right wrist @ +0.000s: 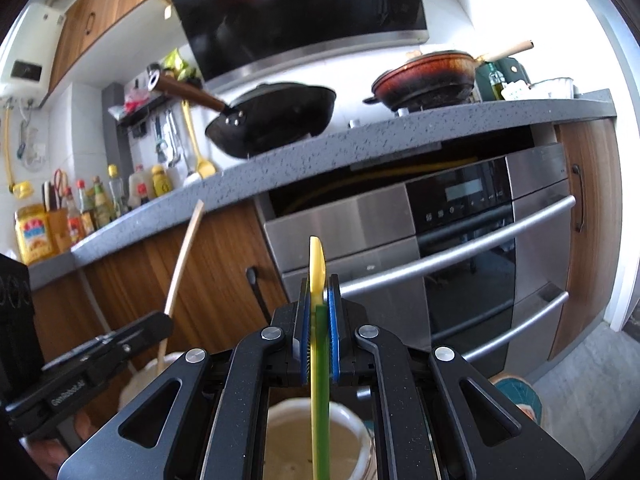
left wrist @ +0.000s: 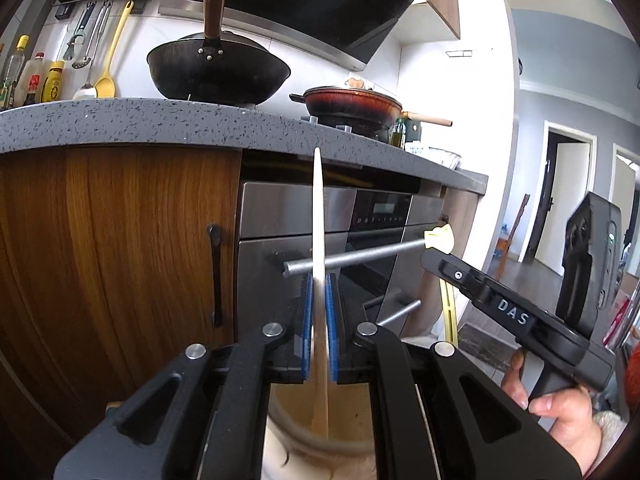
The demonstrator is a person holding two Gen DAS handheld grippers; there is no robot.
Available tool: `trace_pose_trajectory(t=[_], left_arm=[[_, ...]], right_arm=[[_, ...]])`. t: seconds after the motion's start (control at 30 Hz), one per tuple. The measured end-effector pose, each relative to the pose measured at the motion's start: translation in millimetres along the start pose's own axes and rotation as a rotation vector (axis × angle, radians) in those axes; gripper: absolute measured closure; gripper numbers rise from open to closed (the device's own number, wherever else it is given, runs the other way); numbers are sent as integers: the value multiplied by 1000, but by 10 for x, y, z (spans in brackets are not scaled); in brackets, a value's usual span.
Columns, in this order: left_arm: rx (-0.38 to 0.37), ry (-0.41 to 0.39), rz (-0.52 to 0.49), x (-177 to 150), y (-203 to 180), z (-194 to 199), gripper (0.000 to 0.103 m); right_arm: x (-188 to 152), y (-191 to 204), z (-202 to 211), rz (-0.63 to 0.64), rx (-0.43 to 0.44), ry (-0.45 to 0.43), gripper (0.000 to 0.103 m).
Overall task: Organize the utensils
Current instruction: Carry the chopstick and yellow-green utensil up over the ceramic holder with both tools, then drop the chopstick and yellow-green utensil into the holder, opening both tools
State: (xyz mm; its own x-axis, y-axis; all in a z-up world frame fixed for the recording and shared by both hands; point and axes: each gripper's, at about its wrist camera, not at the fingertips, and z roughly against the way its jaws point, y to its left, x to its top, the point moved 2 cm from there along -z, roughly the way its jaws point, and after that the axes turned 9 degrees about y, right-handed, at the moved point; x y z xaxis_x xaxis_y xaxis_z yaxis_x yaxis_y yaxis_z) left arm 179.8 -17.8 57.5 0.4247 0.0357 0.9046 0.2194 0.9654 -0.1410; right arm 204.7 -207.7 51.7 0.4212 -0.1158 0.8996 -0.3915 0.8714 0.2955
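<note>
My left gripper (left wrist: pixel 319 280) is shut on a pale wooden utensil (left wrist: pixel 318 216) that stands upright between its blue pads; its lower end reaches into a white pot (left wrist: pixel 320 440) below. My right gripper (right wrist: pixel 319 280) is shut on a yellow-green plastic utensil (right wrist: pixel 317 264), upright, its lower end over a white pot (right wrist: pixel 360 420). The right gripper (left wrist: pixel 436 254) also shows in the left wrist view with the yellow tip (left wrist: pixel 439 237). The left gripper (right wrist: pixel 160 320) and its wooden stick (right wrist: pixel 186 256) show at the left of the right wrist view.
A grey speckled counter (left wrist: pixel 160 124) runs above wooden cabinets (left wrist: pixel 112 240) and a steel oven (right wrist: pixel 460 248) with bar handles. A black wok (left wrist: pixel 218 68) and a red-brown pan (left wrist: pixel 352 100) sit on the stove. Bottles (right wrist: pixel 80 208) and hanging utensils (left wrist: pixel 108 52) line the wall.
</note>
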Motion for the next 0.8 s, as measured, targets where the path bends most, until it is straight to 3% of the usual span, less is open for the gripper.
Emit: trace_pose_trajectory(t=[0.37, 0.67, 0.73, 0.8], left_arm=[[6, 47, -25, -221, 18, 198, 97], [15, 54, -56, -308, -20, 256, 95], [16, 52, -56, -314, -17, 272, 92], [19, 45, -56, -313, -16, 292, 80]], right_arm=[[-265, 68, 142, 58, -49, 133, 94], [-425, 174, 170, 99, -63, 179, 94], [-441, 199, 153, 111, -67, 190, 94], [-444, 209, 154, 116, -66, 191, 87]])
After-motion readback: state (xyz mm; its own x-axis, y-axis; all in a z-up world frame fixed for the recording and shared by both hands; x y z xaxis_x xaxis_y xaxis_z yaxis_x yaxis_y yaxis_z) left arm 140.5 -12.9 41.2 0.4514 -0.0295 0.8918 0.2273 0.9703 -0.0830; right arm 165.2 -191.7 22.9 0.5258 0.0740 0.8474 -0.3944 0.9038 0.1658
